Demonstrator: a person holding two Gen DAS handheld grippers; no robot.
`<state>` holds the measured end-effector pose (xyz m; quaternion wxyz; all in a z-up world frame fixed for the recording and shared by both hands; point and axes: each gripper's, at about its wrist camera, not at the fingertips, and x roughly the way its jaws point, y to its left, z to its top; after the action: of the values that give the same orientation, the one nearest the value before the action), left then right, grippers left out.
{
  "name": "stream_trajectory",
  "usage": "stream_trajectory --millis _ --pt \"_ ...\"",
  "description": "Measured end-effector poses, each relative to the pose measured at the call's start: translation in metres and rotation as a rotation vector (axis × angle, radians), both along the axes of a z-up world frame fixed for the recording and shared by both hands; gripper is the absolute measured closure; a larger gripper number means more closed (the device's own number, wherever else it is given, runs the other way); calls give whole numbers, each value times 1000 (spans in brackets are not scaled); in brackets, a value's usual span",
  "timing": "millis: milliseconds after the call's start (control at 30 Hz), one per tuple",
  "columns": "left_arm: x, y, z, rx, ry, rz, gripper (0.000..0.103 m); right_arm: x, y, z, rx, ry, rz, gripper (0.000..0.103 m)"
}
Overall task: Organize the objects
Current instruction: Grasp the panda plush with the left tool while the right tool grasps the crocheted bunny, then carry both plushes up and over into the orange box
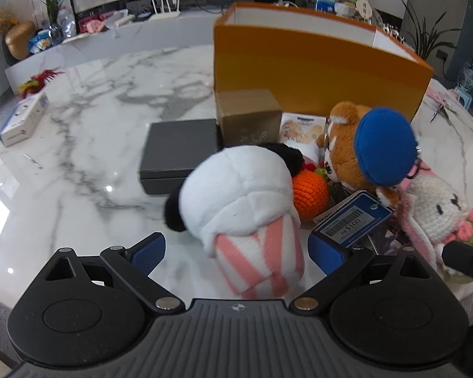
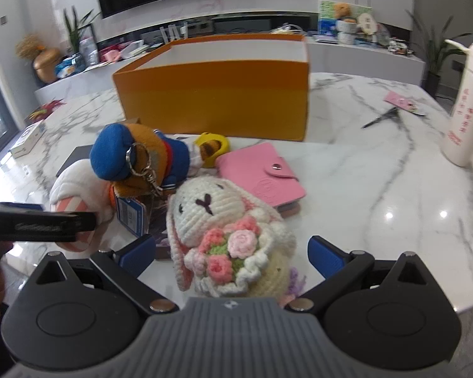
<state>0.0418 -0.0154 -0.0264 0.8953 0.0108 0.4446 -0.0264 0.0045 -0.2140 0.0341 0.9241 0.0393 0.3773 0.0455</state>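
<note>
An open orange box (image 1: 315, 72) (image 2: 217, 100) stands at the back of the marble table. In front of it lie a white panda plush with pink-striped body (image 1: 246, 208), a brown bear plush in a blue cap (image 1: 362, 148) (image 2: 142, 160), an orange crochet ball (image 1: 310, 193), a blue price tag (image 1: 353, 220) and a crochet rabbit with flowers (image 2: 224, 233) (image 1: 438, 214). My left gripper (image 1: 238, 255) is open, its blue pads either side of the panda's striped body without touching it. My right gripper (image 2: 231, 255) is open around the rabbit, pads apart from it.
A grey flat box (image 1: 176, 154), a gold box (image 1: 249, 121) and a small picture box (image 1: 302, 132) sit by the orange box. A pink wallet (image 2: 261, 173), scissors (image 2: 383, 118) and a white bottle (image 2: 463, 107) lie to the right. A white carton (image 1: 25, 118) rests far left.
</note>
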Motion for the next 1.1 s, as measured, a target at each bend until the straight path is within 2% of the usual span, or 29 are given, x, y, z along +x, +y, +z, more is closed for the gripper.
stream_trajectory --millis 200,267,300,367,400,467,533,567,767,933,1100 --pt "16 -1 -28 39 106 41 0 19 -4 -11 -21 18 29 1" --pt "14 -2 -29 51 86 47 0 24 -7 -14 20 26 45 1" --pt "11 -3 -30 52 121 45 0 26 -8 -16 38 31 52 1" --pt "9 -4 -29 40 113 46 0 30 -7 -20 50 45 66 2" --pt "11 -4 -29 9 83 43 0 31 -6 -22 44 51 70 5" --pt "10 -4 -28 -3 66 44 1 32 -5 -25 51 61 82 10" --pt "8 -2 -26 -7 33 39 15 31 -6 -24 87 63 91 13" --pt "7 -2 -24 -10 21 34 35 30 -7 -24 97 62 94 14" --pt "6 6 -23 -4 27 43 37 23 -14 -22 152 53 104 22" --pt "-3 18 -18 -59 38 50 38 13 -16 -12 175 20 112 23" --pt "-15 23 -3 -72 -17 47 38 1 -18 4 197 -33 119 24"
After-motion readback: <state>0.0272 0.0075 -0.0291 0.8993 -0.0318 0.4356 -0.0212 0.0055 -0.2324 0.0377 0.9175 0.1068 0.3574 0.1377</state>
